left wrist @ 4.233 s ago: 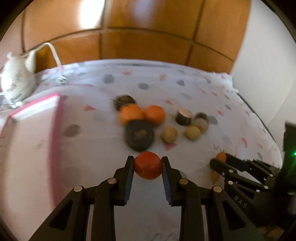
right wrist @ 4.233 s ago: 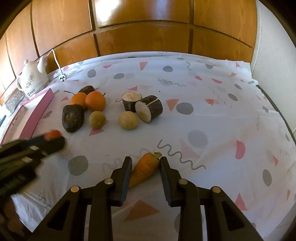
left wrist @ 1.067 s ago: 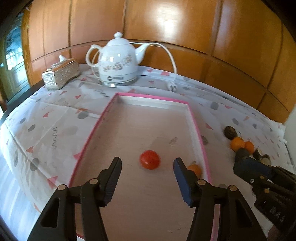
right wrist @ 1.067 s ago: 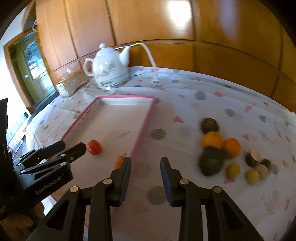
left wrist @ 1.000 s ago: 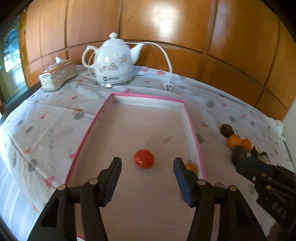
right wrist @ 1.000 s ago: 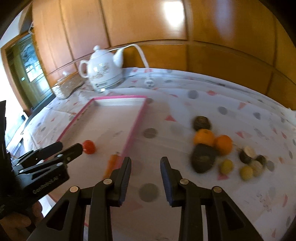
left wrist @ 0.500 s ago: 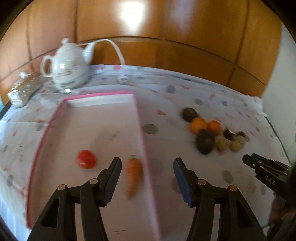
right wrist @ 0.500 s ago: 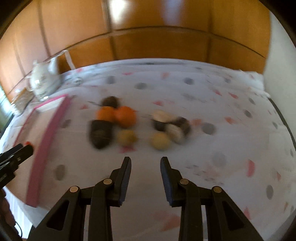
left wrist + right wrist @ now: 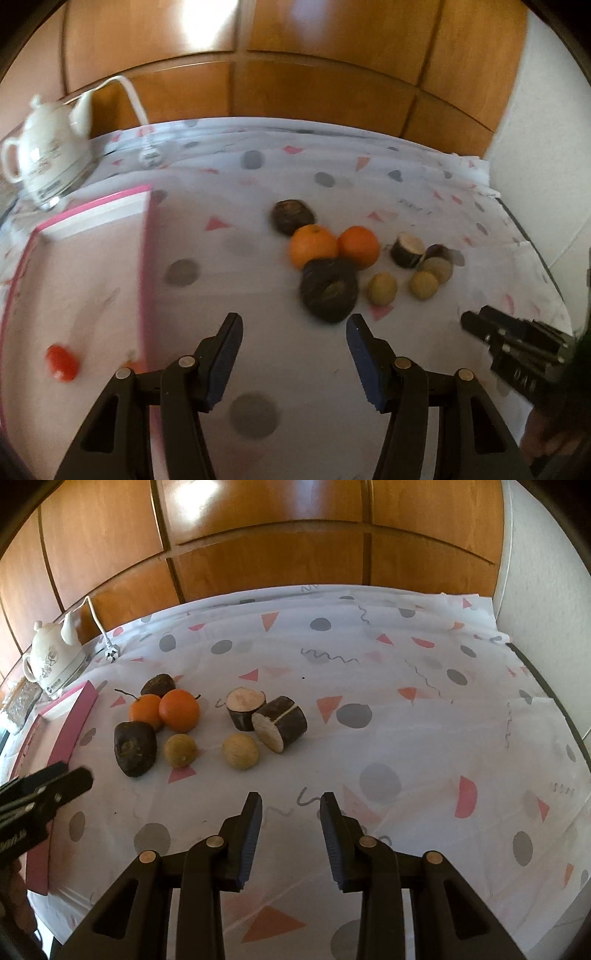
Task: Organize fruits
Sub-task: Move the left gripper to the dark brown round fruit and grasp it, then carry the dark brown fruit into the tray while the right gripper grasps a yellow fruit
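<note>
On the patterned cloth lies a pile of fruit: two oranges (image 9: 313,245) (image 9: 179,709), a large dark fruit (image 9: 328,290) (image 9: 135,748), small yellow-brown fruits (image 9: 240,755) and dark-skinned cut pieces (image 9: 280,728). My left gripper (image 9: 293,354) is open and empty, just short of the dark fruit. With a narrow gap between its fingers and nothing in it, my right gripper (image 9: 290,834) hovers over bare cloth in front of the pile. The pink-rimmed tray (image 9: 146,258) at the left holds a red tomato (image 9: 62,362) and a carrot (image 9: 131,365), mostly hidden behind my left finger.
A white kettle (image 9: 48,166) with its cord stands at the back left, beside a small silver box (image 9: 20,701). Wood panelling runs along the back and a pale wall (image 9: 546,166) closes the right side. Bare cloth stretches to the right of the pile.
Both views have swung right, from the tray to the fruit pile. The tray with tomato and carrot has slid to the left edge. Both grippers stay empty, with their openings unchanged.
</note>
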The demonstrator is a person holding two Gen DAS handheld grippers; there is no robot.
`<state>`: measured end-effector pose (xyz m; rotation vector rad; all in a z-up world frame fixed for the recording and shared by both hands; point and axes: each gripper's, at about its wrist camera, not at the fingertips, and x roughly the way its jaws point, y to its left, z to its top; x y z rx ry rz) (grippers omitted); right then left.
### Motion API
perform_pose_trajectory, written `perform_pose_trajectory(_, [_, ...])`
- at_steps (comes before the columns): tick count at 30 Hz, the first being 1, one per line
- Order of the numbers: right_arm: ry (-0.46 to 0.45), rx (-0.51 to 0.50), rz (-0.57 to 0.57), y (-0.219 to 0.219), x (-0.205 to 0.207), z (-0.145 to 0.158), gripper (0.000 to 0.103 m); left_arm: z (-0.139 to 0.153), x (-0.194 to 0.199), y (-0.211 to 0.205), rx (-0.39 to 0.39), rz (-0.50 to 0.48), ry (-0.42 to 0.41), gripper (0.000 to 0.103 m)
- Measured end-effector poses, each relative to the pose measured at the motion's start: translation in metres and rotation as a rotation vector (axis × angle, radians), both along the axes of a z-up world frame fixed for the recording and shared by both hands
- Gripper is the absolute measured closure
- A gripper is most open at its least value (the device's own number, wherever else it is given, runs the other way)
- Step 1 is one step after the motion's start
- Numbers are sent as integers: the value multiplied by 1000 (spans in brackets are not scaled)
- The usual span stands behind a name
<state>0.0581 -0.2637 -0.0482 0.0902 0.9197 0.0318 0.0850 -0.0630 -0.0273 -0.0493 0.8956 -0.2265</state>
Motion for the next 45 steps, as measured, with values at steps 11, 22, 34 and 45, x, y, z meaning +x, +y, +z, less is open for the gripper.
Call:
perform_pose_trajectory(11, [-9, 35, 49, 5, 4, -3, 70, -23, 37, -26, -12, 10, 37, 38])
perform_pose_trajectory(22, [13, 69, 54, 0, 6, -14, 70, -25, 24, -17, -63, -15, 9, 57])
perform_pose_trajectory(34, [10, 146, 87, 12, 24, -8, 73, -30, -9, -6, -25, -4, -41, 58])
perform_pose_trajectory(45, [14, 136, 67, 28, 53, -16, 72, -33, -9, -9, -5, -9, -65, 59])
